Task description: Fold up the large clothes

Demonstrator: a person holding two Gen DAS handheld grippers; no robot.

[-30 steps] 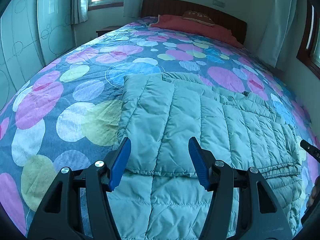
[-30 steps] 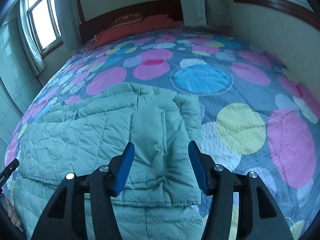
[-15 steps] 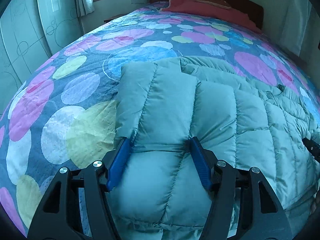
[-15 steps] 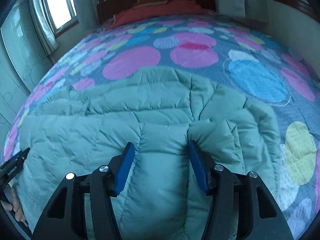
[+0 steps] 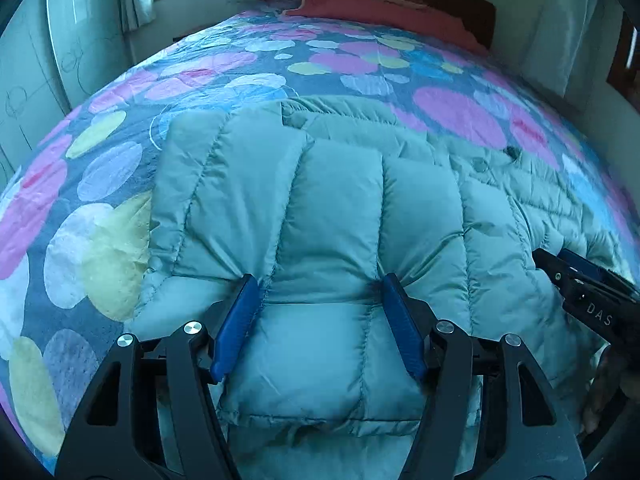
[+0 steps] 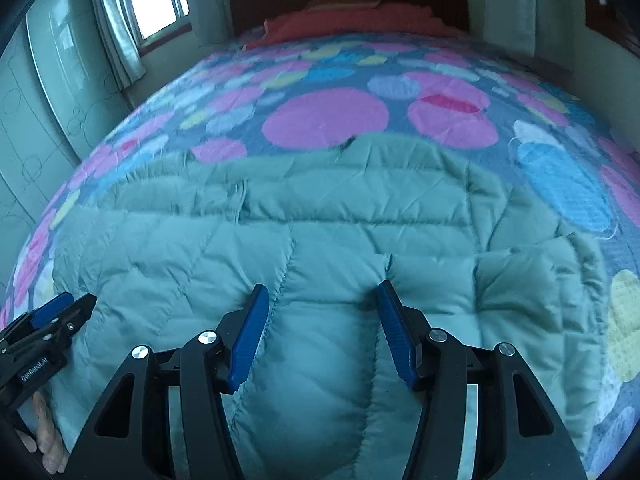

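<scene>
- Now, in the left wrist view, the left gripper [image 5: 318, 300] is sitting at the bottom centre of the frame, pressing down into the puffy teal down jacket [image 5: 340, 216] that is filling the middle of the picture.
- Its jaws are standing spread, a quilted panel bulging up between the blue pads [image 5: 236, 320]; the pads are touching the fabric at their tips but are not pinching it.
- The jacket is lying on the spotted bedspread [image 5: 100, 168], which is showing along the left and top of the frame, with a red pillow [image 5: 380, 12] at the upper centre by the headboard.
- At the right edge of this frame the right gripper [image 5: 576, 276] is resting on the same jacket.
- Next, in the right wrist view, the right gripper [image 6: 320, 320] is sitting at the bottom centre, also sunk into the jacket [image 6: 360, 208], its jaws parted around a padded section without squeezing it.
- At the lower left of this frame the left gripper [image 6: 60, 312] is reaching in, with fingers of the person's hand [image 6: 44, 432] showing below it.
- Judging by the layered, already doubled-over jacket, the step in hand is getting a hold on the near edge for another fold.
- The next move is likely calling for both claws to close on a thick bite of padding, since the slick filled fabric may be slipping out of a shallow pinch.
</scene>
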